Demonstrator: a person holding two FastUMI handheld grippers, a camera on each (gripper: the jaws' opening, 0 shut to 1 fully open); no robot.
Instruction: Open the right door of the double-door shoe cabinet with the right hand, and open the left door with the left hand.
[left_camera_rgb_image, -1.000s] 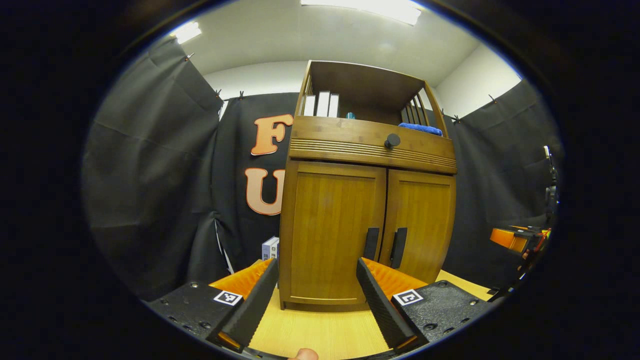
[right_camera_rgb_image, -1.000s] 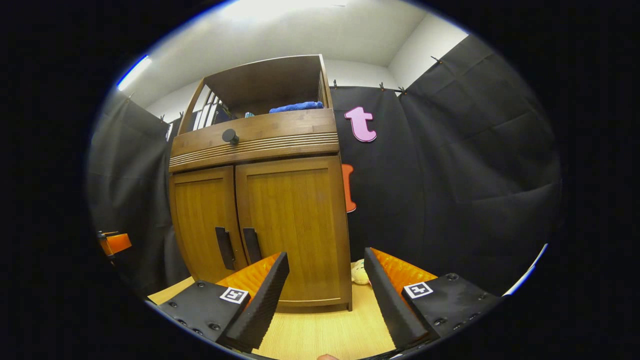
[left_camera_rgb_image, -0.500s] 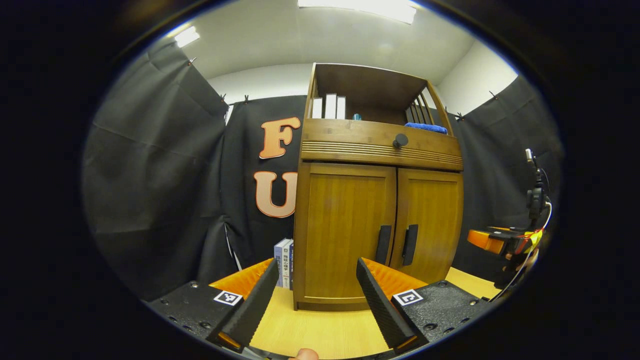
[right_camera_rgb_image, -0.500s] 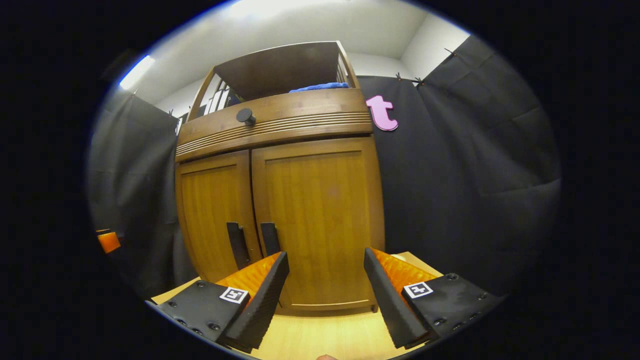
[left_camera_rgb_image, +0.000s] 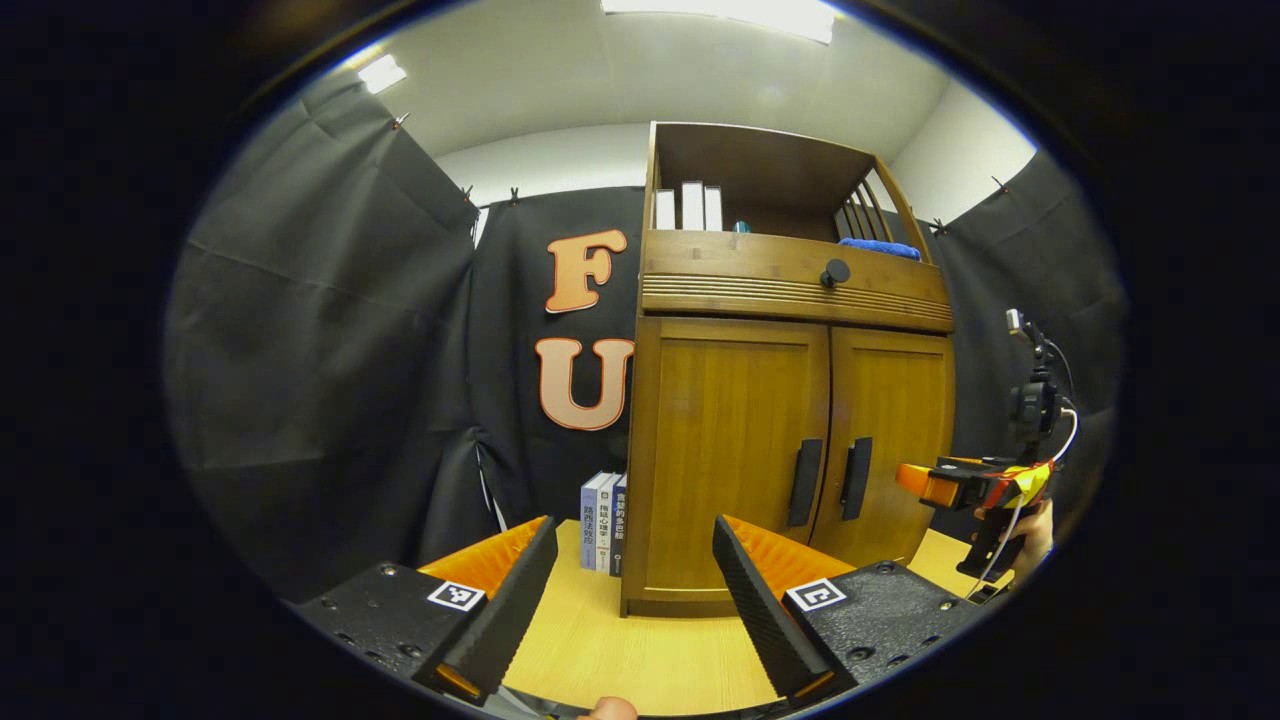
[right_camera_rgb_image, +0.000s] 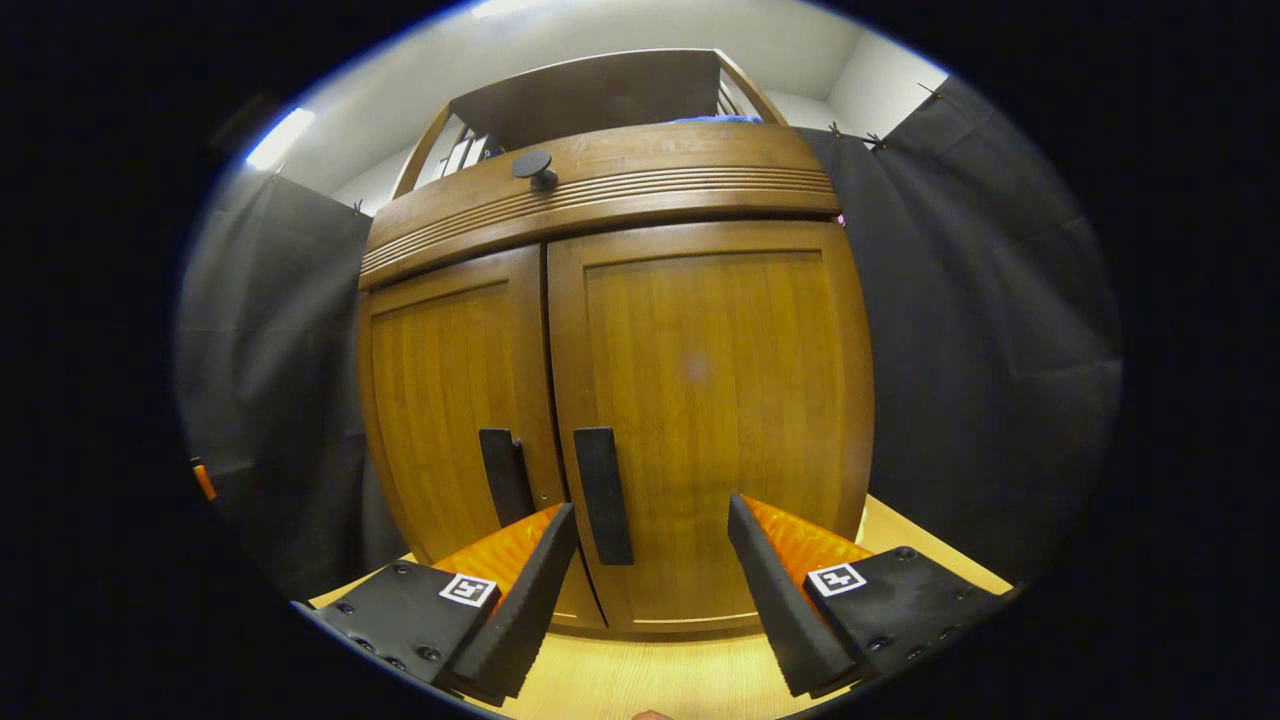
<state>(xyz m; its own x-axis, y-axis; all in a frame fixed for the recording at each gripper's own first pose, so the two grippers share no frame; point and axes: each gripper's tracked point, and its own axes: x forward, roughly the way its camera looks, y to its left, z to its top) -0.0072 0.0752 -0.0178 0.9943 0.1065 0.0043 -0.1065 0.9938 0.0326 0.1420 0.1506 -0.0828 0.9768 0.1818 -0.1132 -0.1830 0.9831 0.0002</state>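
My right gripper (right_camera_rgb_image: 648, 590) is spread open close before the wooden shoe cabinet (right_camera_rgb_image: 610, 370), free desk (right_camera_rgb_image: 650, 680) between us; the right door's (right_camera_rgb_image: 710, 400) flat black handle (right_camera_rgb_image: 603, 495) is just ahead, both doors closed. My left gripper (left_camera_rgb_image: 630, 600), also open, sits farther back; from it I see books (left_camera_rgb_image: 603, 520) at the cabinet's left side.

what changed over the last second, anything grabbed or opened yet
The right hand-held gripper has moved in close to the shoe cabinet, its open fingers nearing the right door handle. The left hand-held gripper drifted leftward. Nothing was grasped; both doors stay shut.
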